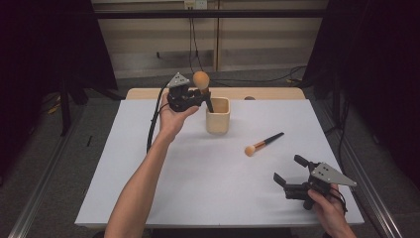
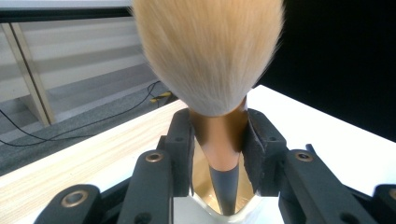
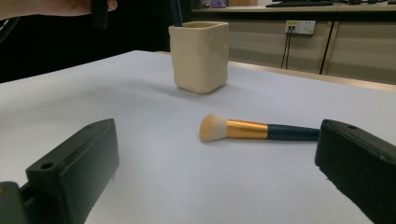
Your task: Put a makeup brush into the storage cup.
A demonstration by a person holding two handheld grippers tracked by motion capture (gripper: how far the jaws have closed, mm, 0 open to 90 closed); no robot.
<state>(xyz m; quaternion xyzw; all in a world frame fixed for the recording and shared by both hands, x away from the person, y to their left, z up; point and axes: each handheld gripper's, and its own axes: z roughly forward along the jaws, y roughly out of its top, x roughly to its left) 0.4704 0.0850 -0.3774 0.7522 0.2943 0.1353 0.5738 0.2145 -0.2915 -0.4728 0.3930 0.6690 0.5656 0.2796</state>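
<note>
Brush (image 1: 201,81) stands bristles-up, handle tip already inside the cup's (image 1: 218,115) mouth, its long axis near vertical with the handle aimed at six o'clock (the drop is straight down). Left gripper (image 1: 194,97) pinches the ferrule. Right gripper (image 1: 289,171), jaws spread and empty, sits nearer the second brush (image 1: 263,143), at its eleven o'clock.

I see bare forearms, black left gripper (image 1: 194,99) and right gripper (image 1: 289,171), grey three-cornered plates with screws, black cable.
</note>
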